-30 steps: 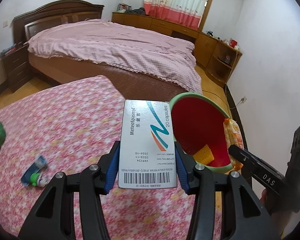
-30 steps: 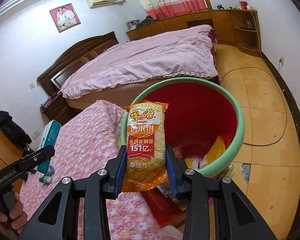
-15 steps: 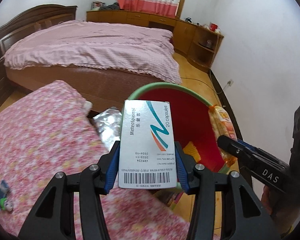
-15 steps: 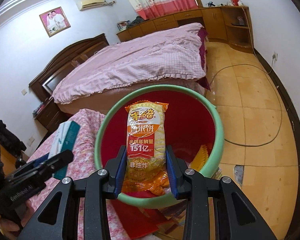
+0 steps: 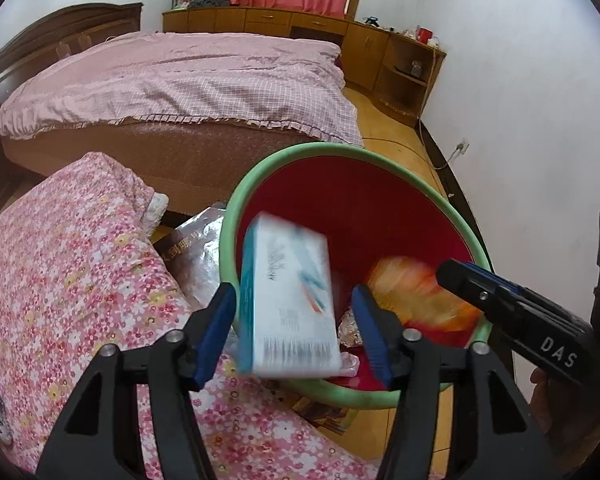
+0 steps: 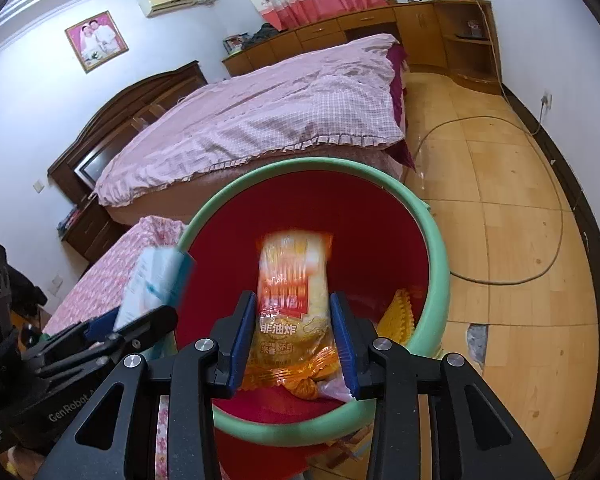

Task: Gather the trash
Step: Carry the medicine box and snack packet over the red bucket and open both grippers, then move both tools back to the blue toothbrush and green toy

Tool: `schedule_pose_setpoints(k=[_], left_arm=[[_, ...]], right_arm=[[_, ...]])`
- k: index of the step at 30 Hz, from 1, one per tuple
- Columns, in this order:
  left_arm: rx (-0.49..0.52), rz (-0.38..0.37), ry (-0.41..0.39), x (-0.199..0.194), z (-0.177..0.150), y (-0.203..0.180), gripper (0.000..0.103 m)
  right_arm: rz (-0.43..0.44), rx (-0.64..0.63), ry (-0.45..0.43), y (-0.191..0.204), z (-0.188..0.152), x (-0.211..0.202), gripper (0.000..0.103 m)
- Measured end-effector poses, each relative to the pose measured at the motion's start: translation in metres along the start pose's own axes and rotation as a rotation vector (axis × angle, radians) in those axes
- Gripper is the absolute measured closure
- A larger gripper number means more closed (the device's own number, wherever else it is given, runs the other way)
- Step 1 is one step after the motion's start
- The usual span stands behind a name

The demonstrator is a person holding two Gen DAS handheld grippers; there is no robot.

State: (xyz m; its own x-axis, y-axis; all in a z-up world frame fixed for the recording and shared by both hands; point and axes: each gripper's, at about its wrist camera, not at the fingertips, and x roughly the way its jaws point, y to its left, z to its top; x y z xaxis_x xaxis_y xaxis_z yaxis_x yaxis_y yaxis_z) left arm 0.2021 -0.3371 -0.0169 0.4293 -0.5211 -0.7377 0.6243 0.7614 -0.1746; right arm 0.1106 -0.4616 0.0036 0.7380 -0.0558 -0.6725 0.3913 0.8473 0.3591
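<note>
While both grippers hang over the mouth of the bin point(image 5: 428, 188), the relation that matters is simply what lies under each held piece of trash. In the left wrist view the left gripper point(image 5: 296, 328) has its blue pads spread wider than the medicine box point(image 5: 288, 300); there is a clear gap on the right side, and the box is blurred and tilted, its top leaning toward 11 o'clock. I judge it is loose and dropping, not held. Its long axis runs roughly 12 to 6, and the bin's red inside opens from 12 round to 3 o'clock of it, with the green rim passing behind and below the box, so it looks set to land inside or just on the near rim.

From the right wrist view, the right gripper point(image 6: 296, 336) also stands parted around the snack packet point(image 6: 294, 308); whether the pads touch the packet at all I cannot tell, and its upper half is blurred. The packet stands upright, 12 to 6, with the bin's hollow directly behind and under it. Yellow trash point(image 6: 398, 316) already lies in the bin at 3 o'clock of the packet. The right gripper sits more squarely over the bin than the left.
</note>
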Motion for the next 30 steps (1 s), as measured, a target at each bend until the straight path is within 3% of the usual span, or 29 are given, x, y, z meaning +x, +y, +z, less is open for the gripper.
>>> schedule_pose_setpoints(k=[20,30], left_arm=[[-0.123,-0.011,-0.037,-0.062,-0.017,0.041,0.042],[-0.190,0.044,-0.068,-0.110,-0.041,0.073,0.042]], right_arm=[[0.025,-0.023,-0.035,0.023,-0.011,-0.028,0.059],[0.070,-0.083,-0.033,0.061,-0.023,-0.048,0.059]])
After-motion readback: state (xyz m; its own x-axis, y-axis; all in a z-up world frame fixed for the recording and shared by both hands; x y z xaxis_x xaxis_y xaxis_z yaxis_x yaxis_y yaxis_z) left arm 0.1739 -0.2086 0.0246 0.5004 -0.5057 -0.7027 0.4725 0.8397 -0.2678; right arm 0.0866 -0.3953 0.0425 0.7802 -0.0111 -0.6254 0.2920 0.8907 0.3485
